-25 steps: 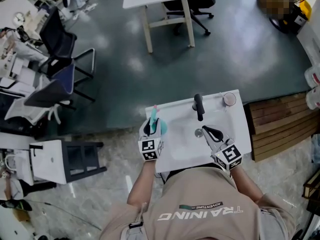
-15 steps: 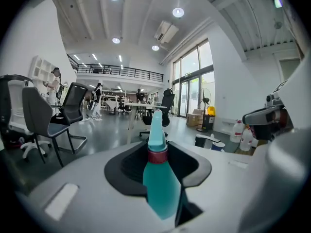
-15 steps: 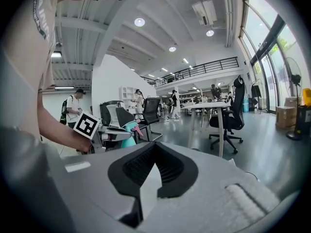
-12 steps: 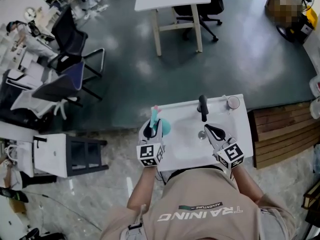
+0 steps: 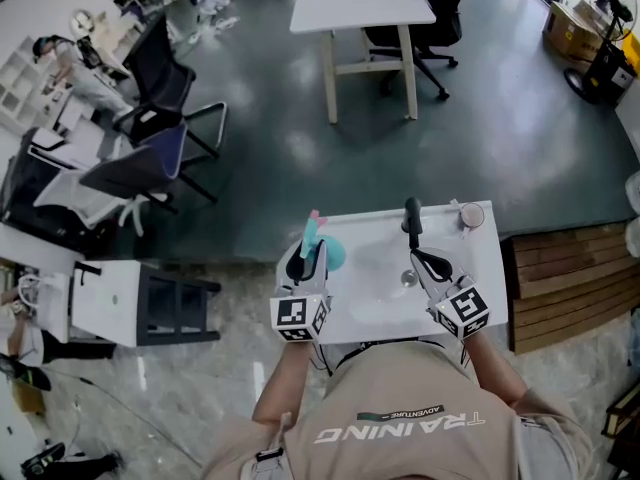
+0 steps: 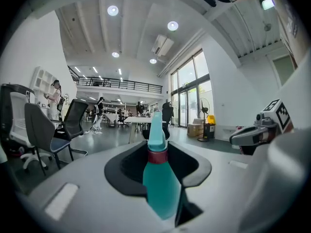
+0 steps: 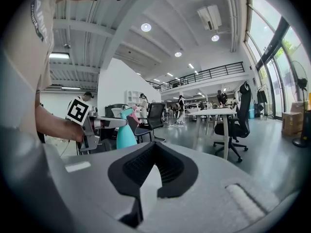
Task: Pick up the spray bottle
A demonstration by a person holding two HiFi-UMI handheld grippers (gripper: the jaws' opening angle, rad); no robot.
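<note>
Clamping the spray bottle [image 6: 159,183] upright between its jaws, the left gripper [image 5: 303,261] grips the body below the neck; smooth, light plastic may slip. The right gripper [image 7: 154,166] is closed and empty.

Spray bottle [image 6: 160,188] looks like smooth, glossy teal plastic. The basin [image 5: 485,268] is shiny white, the pallet [image 5: 570,278] on the right is rough slatted wood, and the far floor [image 5: 270,118] is polished and reflective.

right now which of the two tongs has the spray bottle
The left tongs, clamped on the body of the teal spray bottle. The right tongs are shut with nothing between them.
</note>
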